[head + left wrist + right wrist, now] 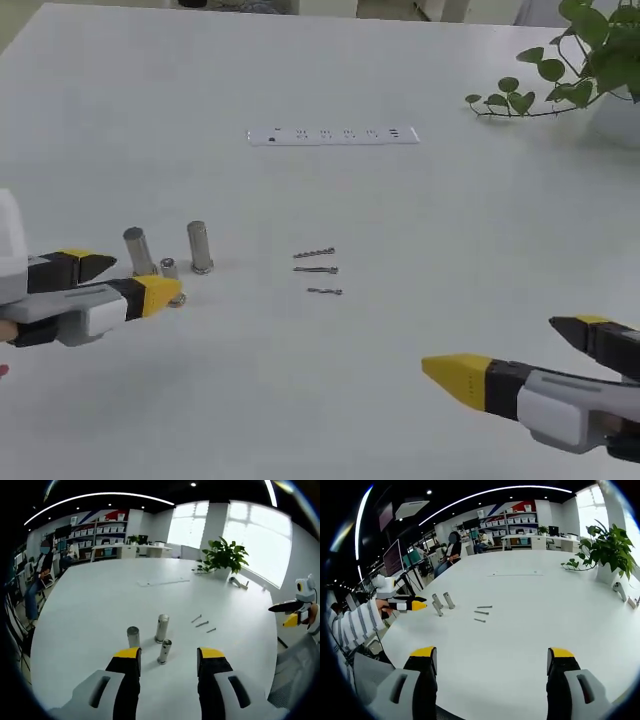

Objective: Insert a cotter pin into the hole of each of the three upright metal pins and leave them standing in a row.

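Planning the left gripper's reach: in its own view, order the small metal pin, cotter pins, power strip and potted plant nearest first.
1. Small metal pin, just ahead
2. Cotter pins, ahead-right
3. Power strip, mid-table
4. Potted plant, far right

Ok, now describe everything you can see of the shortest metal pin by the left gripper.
The shortest metal pin is a slim, shiny, silvery cylinder, steel by its look, with a slightly wider top. It stands upright on the white table, just ahead of the gap between the open jaws of the left gripper, which do not appear to touch it. The thick pin and the tallest pin stand behind it, apart. Its hole is too small to make out.
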Motion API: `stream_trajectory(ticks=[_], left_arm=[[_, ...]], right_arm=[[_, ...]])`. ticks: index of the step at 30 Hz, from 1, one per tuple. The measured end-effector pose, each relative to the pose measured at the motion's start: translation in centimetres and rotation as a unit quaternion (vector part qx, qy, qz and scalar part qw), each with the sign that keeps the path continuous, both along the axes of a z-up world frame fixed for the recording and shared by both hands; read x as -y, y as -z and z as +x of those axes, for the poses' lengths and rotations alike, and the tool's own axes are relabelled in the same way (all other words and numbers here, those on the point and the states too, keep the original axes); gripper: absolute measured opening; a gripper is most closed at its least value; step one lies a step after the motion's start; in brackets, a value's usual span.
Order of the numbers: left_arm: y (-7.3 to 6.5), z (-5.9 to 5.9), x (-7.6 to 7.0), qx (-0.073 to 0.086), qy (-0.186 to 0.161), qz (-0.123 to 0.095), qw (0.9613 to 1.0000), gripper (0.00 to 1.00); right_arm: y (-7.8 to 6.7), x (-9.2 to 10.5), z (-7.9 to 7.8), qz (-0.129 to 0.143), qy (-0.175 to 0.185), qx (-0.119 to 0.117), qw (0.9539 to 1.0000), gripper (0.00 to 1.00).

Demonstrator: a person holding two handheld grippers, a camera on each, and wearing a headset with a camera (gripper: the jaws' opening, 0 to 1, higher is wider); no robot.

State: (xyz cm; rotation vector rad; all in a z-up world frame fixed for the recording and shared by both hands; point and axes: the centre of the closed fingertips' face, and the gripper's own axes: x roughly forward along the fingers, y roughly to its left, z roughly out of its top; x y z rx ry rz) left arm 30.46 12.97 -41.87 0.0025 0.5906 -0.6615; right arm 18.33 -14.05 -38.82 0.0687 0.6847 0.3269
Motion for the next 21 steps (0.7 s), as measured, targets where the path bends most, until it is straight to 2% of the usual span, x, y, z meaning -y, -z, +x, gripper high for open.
stream_trajectory(ticks=[6,10,13,21], left_arm=[[0.9,1.1,0.5,0.002,0.02,0.021,0.9996,0.3],[1.7,1.4,0.9,-0.007,0.03,0.025,0.9992,0.28],[2.1,1.5,1.2,-0.007,0.037,0.028,0.9989,0.26],[2.5,1.8,1.7,0.006,0.053,0.04,0.9978,0.18]], right_arm=[[0.0,0.2,0.0,-0.002,0.004,-0.001,1.0,0.9],[0.1,0.3,0.0,-0.004,0.005,-0.004,1.0,0.9],[0.2,0.3,-0.1,-0.006,0.005,-0.009,0.9999,0.89],[0.4,0.6,-0.5,-0.008,0.01,-0.013,0.9998,0.9]])
